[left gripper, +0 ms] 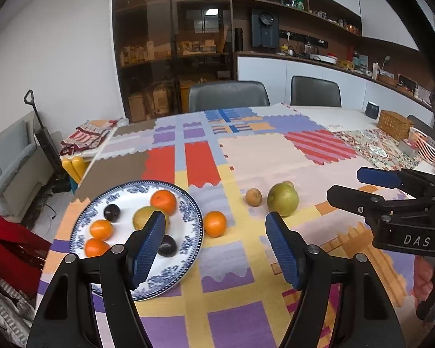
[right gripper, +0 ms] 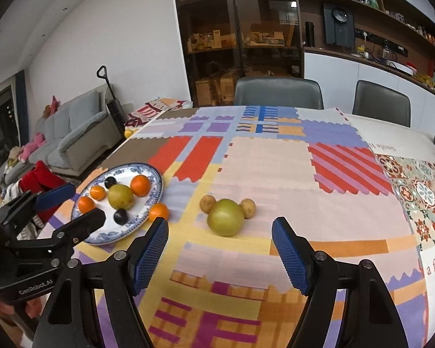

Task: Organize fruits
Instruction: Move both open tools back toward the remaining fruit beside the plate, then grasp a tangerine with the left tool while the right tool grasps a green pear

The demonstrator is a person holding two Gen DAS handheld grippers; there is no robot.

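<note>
A blue-and-white plate (left gripper: 192, 217) (right gripper: 156, 178) holds three oranges, a green pear (right gripper: 120, 196) and two dark plums. One orange (left gripper: 215, 223) (right gripper: 158, 211) lies on the cloth just right of the plate. A big green pear (left gripper: 282, 199) (right gripper: 225, 217) lies mid-table with a small brown fruit (left gripper: 253, 197) (right gripper: 207, 203) on its left and another (right gripper: 248, 208) on its right. My left gripper (left gripper: 214, 248) is open and empty, above the cloth in front of the loose orange. My right gripper (right gripper: 220, 256) is open and empty, in front of the big pear.
A patchwork cloth (right gripper: 269, 168) covers the table. Two grey chairs (left gripper: 228, 95) stand at the far side. A wicker box (left gripper: 394, 123), a dark jar (left gripper: 371, 109) and a pink basket (left gripper: 424, 145) sit at the right. A sofa (right gripper: 72, 133) is off the left.
</note>
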